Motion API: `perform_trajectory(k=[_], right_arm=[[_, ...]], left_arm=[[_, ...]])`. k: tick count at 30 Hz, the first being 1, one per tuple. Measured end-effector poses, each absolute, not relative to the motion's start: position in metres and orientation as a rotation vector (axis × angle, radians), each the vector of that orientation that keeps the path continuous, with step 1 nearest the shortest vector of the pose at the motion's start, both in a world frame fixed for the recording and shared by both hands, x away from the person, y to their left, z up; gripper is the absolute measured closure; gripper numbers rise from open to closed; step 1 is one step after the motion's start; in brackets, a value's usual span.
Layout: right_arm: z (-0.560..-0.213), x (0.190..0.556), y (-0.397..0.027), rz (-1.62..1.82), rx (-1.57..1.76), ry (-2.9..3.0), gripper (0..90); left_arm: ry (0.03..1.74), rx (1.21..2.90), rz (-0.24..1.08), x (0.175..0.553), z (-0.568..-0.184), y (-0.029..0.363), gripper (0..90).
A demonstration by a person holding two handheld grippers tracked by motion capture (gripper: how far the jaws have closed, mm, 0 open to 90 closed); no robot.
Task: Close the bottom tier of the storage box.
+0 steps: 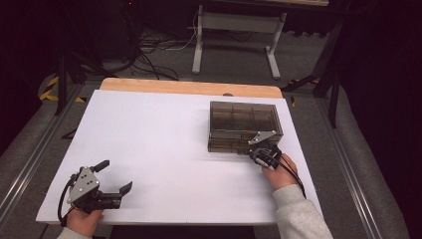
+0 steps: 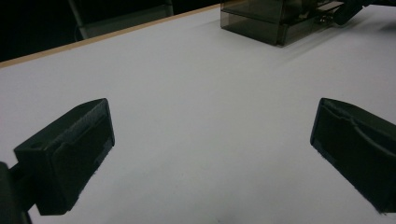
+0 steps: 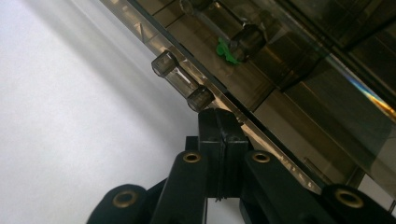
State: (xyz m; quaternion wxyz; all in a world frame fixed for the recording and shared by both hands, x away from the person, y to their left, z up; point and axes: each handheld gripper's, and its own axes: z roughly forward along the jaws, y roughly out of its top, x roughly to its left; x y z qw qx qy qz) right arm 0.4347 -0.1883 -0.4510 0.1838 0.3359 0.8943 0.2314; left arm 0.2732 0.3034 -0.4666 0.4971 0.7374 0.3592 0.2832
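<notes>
1. The right gripper [image 1: 262, 152], jaws pressed flat together with nothing between them, sits with its tips against the front of a smoky translucent drawer box [image 1: 244, 124] at the far right of the white surface [image 1: 149, 149].
2. In the right gripper view, the closed jaws rise to just below a small clear cylindrical handle [image 3: 182, 80] on the drawer front; whether the tips touch the handle cannot be told.
3. The box is divided into compartments along its top; behind the tinted wall a small green item [image 3: 226, 50] shows, too blurred by the plastic to identify.
4. A second clear handle [image 3: 247, 39] is dimly seen deeper inside the box, and the box's far end is cut off in that view.
5. The left gripper [image 1: 114, 178] rests at the near left corner of the surface, jaws spread wide and holding nothing, well apart from the box.
6. From the left gripper view, the box [image 2: 275, 21] stands far off at the top edge, partly cropped.
</notes>
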Motion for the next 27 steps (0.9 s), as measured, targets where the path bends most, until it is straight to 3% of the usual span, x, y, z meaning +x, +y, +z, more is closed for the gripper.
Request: perform_trajectory(k=[27], right_arm=[[-0.4558, 0.4409, -0.1864, 0.685, 1.002, 2.438, 90.0]], left_arm=[[0.872, 1.782, 0.686, 0.2734, -0.4667, 0.3034, 0.7]])
